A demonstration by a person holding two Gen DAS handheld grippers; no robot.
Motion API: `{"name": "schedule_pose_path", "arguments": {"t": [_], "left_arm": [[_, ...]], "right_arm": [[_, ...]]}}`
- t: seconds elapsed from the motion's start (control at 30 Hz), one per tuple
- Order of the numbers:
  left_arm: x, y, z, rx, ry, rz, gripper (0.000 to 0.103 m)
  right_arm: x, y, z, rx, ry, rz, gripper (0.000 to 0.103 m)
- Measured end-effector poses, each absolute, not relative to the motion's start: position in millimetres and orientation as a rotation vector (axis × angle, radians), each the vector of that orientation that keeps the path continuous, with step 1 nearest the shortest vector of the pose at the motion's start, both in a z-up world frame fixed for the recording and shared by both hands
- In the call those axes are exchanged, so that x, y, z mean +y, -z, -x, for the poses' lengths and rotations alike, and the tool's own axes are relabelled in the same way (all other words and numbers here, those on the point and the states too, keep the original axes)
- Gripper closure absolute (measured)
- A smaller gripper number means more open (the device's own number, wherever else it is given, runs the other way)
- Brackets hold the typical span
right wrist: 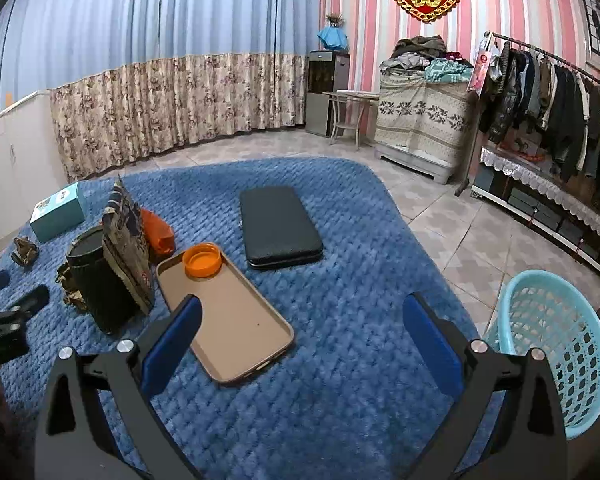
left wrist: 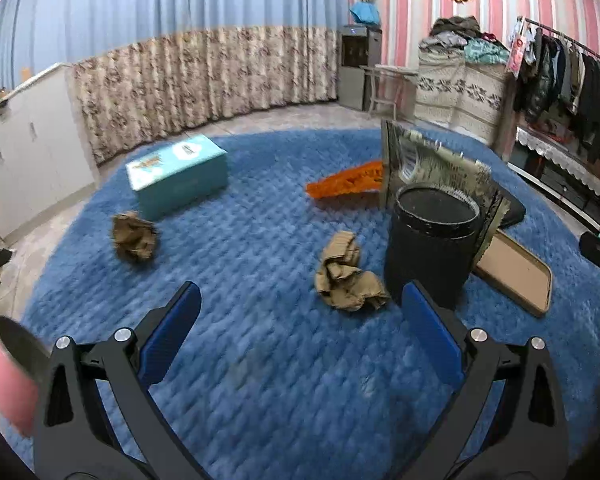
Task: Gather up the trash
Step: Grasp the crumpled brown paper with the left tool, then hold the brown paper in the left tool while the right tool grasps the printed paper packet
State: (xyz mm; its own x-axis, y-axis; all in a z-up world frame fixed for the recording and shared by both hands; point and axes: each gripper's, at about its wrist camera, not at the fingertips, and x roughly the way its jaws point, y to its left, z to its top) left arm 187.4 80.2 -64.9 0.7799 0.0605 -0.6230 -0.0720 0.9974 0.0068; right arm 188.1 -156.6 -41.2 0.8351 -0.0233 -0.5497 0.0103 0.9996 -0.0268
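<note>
Two crumpled brown paper wads lie on the blue rug [left wrist: 260, 368]. The nearer wad [left wrist: 350, 278] sits just ahead and right of my left gripper [left wrist: 300, 296], which is open and holds nothing. The farther wad [left wrist: 134, 236] lies to the left, in front of a teal box [left wrist: 180, 172]. An orange wrapper [left wrist: 348, 180] and a printed snack bag [left wrist: 432, 164] lie behind a black cylinder [left wrist: 434, 240]. My right gripper [right wrist: 303, 306] hangs wide open and empty over the rug, its left finger above a tan tray [right wrist: 236, 320]. A light blue basket [right wrist: 548, 344] stands at the right.
An orange lid [right wrist: 202, 260] rests on the tray's far end, and a black case [right wrist: 278, 228] lies beyond it. A pink-rimmed object [left wrist: 8, 380] shows at the left edge. Cabinets, curtains, a clothes rack [right wrist: 560, 112] and tiled floor ring the rug.
</note>
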Motion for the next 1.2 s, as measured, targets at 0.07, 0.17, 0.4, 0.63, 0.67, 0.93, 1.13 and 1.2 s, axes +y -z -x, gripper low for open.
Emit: {"name": "schedule_pose_path", "arguments": {"t": [0.07, 0.17, 0.4, 0.63, 0.67, 0.93, 1.13, 1.2], "left_arm": [[81.0, 69.4, -197.4, 0.698, -0.054, 0.028, 0.013], [85.7, 74.7, -211.6, 0.743, -0.012, 0.073, 0.022], [82.1, 84.7, -228.4, 0.774, 0.049, 0.088, 0.053], [78.2, 81.4, -219.3, 0.748, 0.080, 0.055, 0.072], [78.9, 79.0, -215.8, 0.738, 0.072, 0.047, 0.072], [117.6, 59.5, -170.1, 0.690, -0.020, 0.062, 0.072], [155.7, 56.4, -147.7, 0.681, -0.077, 0.115, 0.072], [163.7, 58.4, -144.8, 0.687, -0.087, 0.126, 0.072]], "right_arm": [[-158.4, 41.1, -187.9, 0.581, 0.011, 0.004, 0.005], [-162.1, 42.4, -190.0, 0.595, -0.019, -0.042, 0.005], [-145.7, 43.3, -191.4, 0.612, -0.067, -0.048, 0.005], [-113.0, 39.5, -189.2, 0.623, -0.137, -0.002, 0.005], [-107.7, 39.3, -188.1, 0.626, -0.150, 0.006, 0.005], [-63.4, 49.6, -187.4, 0.656, -0.257, 0.052, 0.005], [-38.6, 52.3, -191.1, 0.656, -0.341, 0.047, 0.006], [-30.4, 54.1, -196.0, 0.663, -0.362, 0.046, 0.006]]}}
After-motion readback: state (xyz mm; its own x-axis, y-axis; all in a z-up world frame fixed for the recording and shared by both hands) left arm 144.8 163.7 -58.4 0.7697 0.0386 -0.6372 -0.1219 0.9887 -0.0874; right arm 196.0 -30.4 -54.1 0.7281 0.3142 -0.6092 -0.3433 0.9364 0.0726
